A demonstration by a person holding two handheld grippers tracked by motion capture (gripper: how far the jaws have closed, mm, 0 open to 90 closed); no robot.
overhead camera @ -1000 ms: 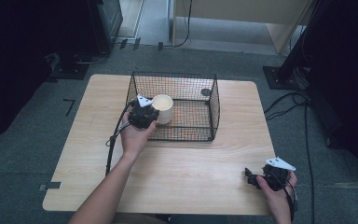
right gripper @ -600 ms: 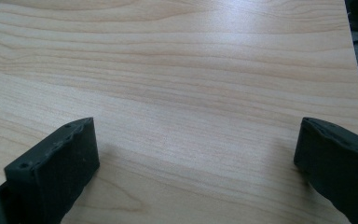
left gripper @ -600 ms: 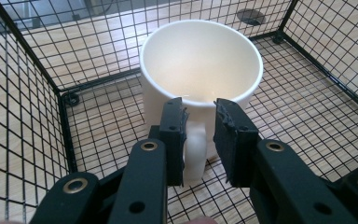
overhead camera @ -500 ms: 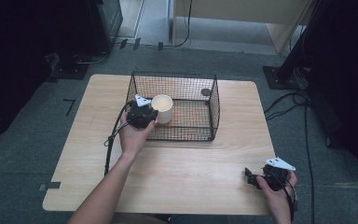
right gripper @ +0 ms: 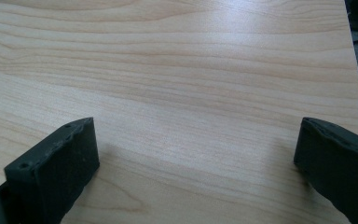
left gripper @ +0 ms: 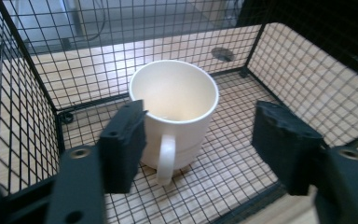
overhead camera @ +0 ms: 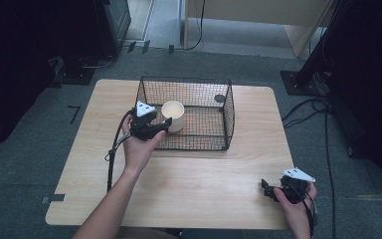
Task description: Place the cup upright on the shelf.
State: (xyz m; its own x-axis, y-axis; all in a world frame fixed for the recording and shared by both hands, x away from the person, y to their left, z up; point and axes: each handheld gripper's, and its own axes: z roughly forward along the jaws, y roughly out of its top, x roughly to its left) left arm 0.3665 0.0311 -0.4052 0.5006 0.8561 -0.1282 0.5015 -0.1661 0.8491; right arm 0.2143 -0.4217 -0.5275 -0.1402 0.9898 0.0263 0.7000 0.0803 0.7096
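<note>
A white mug (overhead camera: 173,115) stands upright inside a black wire basket (overhead camera: 227,115) on the wooden table (overhead camera: 189,179). My left gripper (overhead camera: 163,124) reaches over the basket's front left rim, right beside the mug. In the left gripper view the mug (left gripper: 175,100) sits between the jaws with its handle (left gripper: 166,158) facing the camera. The left gripper (left gripper: 200,116) is open: one jaw overlaps the mug's side and the other stands well apart. My right gripper (overhead camera: 267,189) rests near the table's front right corner, where it (right gripper: 196,140) stands open over bare wood.
A small dark disc (overhead camera: 220,98) lies at the basket's back right corner, also seen past the mug (left gripper: 223,53). Cables (overhead camera: 323,129) trail on the floor to the right. Dark equipment stands behind the table.
My left gripper has shifted slightly to the left, a little back from the mug. The mug, the basket and my right gripper have stayed put.
</note>
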